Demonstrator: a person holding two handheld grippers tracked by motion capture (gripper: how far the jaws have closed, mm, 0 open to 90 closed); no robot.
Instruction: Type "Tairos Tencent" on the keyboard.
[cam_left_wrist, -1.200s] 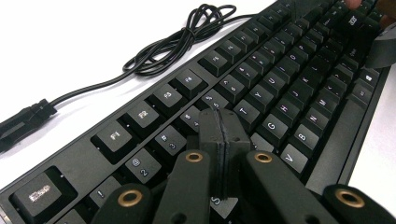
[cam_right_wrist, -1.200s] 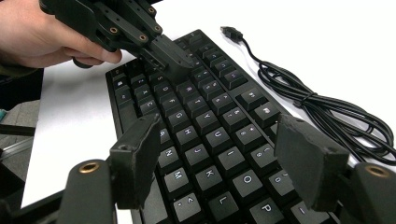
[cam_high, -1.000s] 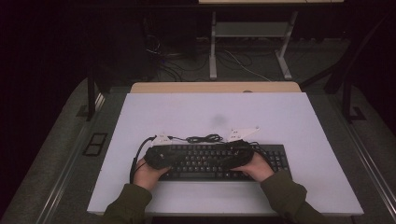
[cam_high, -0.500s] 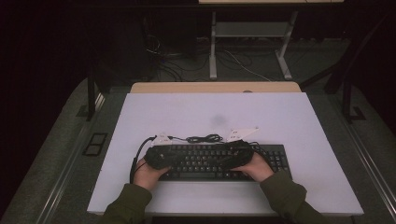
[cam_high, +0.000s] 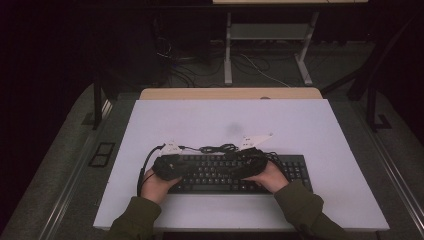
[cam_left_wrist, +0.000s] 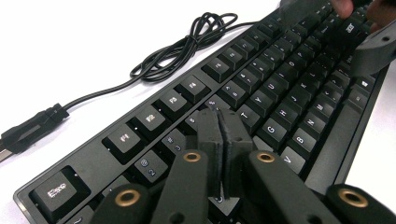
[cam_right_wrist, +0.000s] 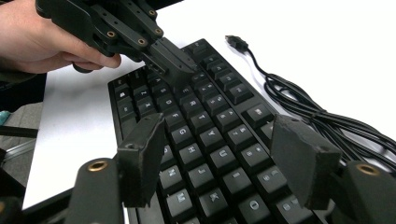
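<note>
A black keyboard (cam_high: 215, 176) lies along the front of the white table top (cam_high: 300, 130), and both hands rest on it. My left gripper (cam_left_wrist: 223, 114) is shut with nothing in it, its tips just over the upper letter keys on the keyboard's (cam_left_wrist: 280, 93) left half. The right gripper view shows it too, the left gripper (cam_right_wrist: 177, 65) pointing down at the keys. My right gripper (cam_right_wrist: 219, 140) is open above the middle keys of the keyboard (cam_right_wrist: 210, 177); its jaws have just been closing a little, with nothing gripped between them. In the high view the left gripper (cam_high: 170, 165) and right gripper (cam_high: 250, 162) face each other.
The keyboard's black cable (cam_left_wrist: 187, 42) lies coiled on the table behind it and ends in a loose USB plug (cam_left_wrist: 32, 128). A wooden desk edge (cam_high: 230, 93) borders the far side. Beyond it are desk legs (cam_high: 228, 50) and floor cables (cam_high: 260, 70).
</note>
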